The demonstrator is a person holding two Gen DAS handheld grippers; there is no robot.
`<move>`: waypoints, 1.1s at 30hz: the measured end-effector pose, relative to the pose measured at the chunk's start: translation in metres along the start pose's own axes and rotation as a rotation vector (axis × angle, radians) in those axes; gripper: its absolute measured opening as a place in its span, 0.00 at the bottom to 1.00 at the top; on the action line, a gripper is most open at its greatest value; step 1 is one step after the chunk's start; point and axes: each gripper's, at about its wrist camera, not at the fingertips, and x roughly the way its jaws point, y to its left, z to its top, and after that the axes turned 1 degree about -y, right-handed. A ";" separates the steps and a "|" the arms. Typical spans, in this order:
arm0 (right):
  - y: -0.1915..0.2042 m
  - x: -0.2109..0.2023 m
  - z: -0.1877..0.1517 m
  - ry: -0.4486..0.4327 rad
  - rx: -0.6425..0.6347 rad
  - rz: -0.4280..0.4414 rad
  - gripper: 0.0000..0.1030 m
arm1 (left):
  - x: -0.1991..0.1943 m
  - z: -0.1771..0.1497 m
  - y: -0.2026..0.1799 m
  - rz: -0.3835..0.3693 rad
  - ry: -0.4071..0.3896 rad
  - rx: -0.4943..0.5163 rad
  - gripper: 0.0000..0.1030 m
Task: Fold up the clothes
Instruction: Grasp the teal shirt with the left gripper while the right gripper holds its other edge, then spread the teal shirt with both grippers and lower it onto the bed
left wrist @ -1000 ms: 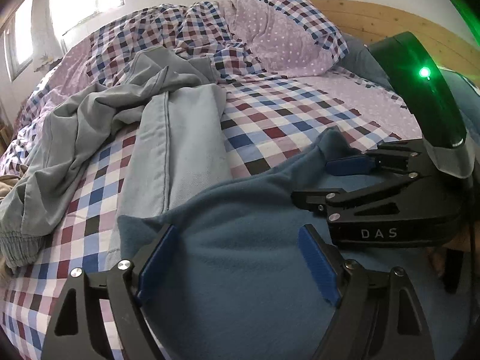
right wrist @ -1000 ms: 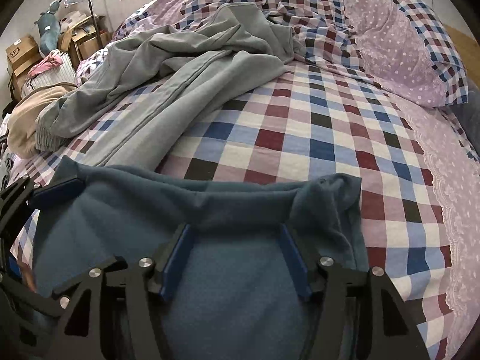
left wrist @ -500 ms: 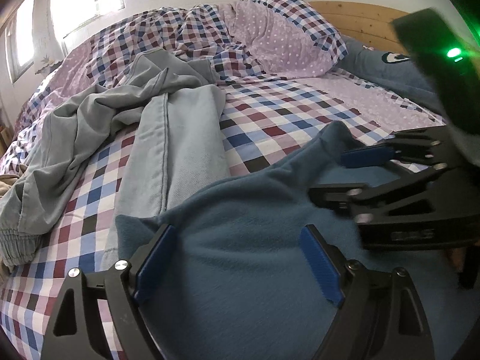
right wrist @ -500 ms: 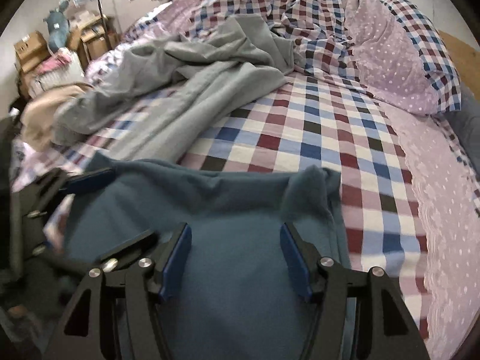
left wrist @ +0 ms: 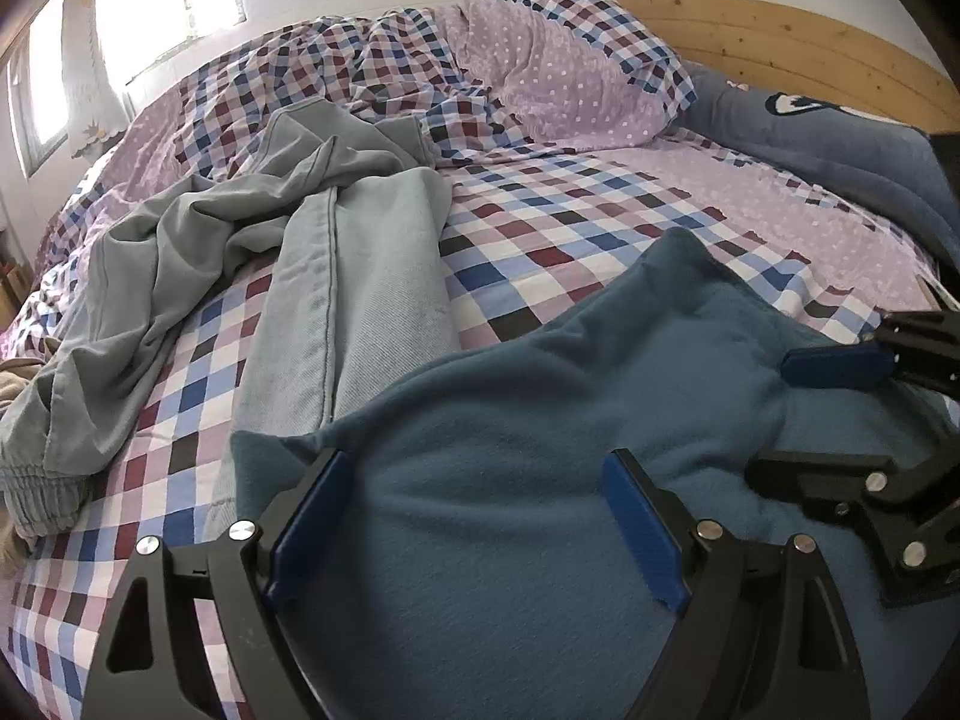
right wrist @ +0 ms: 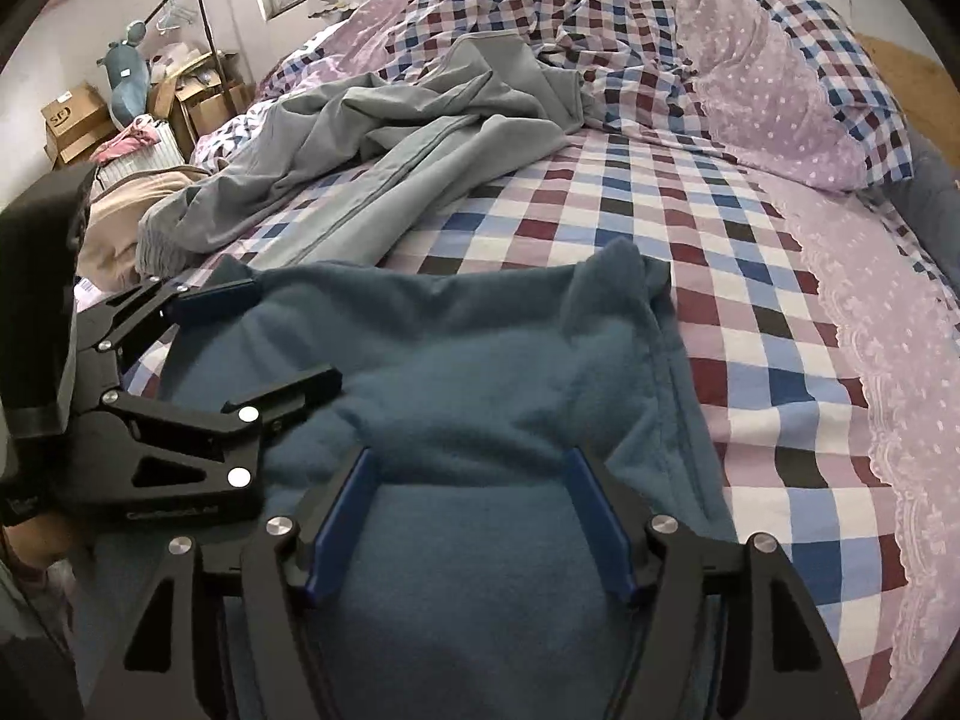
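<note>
Two garments (left wrist: pixel 540 450) (left wrist: pixel 336 312), checked bed (left wrist: pixel 600 222)

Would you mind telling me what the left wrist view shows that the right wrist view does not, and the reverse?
Only the left wrist view shows the wooden headboard and the dark blue pillow. Only the right wrist view shows the cardboard boxes, the clothes rack and the beige garment. Both show the blue fleece garment lying under both open grippers, the left gripper and right gripper, plus the grey trousers on the checked bedspread.
</note>
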 end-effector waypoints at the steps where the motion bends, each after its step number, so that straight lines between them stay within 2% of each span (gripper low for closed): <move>1: 0.001 0.001 -0.001 -0.003 -0.007 -0.008 0.69 | 0.000 0.000 0.000 0.003 0.001 0.002 0.86; 8: 0.002 0.003 -0.001 -0.009 -0.015 -0.015 0.71 | -0.002 0.002 -0.005 0.046 0.010 0.030 0.86; 12: 0.001 0.003 -0.001 -0.013 -0.007 -0.006 0.71 | -0.012 0.000 -0.009 0.094 -0.003 0.040 0.86; 22: 0.002 0.004 -0.001 -0.014 -0.008 -0.011 0.72 | -0.077 -0.033 -0.025 0.108 -0.070 0.032 0.86; 27: 0.004 0.005 -0.001 -0.014 -0.021 -0.027 0.72 | -0.086 -0.051 -0.039 0.109 -0.066 0.058 0.86; 30: 0.008 0.000 -0.001 -0.017 -0.036 -0.060 0.72 | -0.079 -0.057 -0.030 0.068 -0.059 -0.004 0.87; 33: 0.015 -0.012 -0.004 -0.021 -0.048 -0.115 0.75 | -0.071 -0.060 -0.013 0.001 -0.027 -0.112 0.97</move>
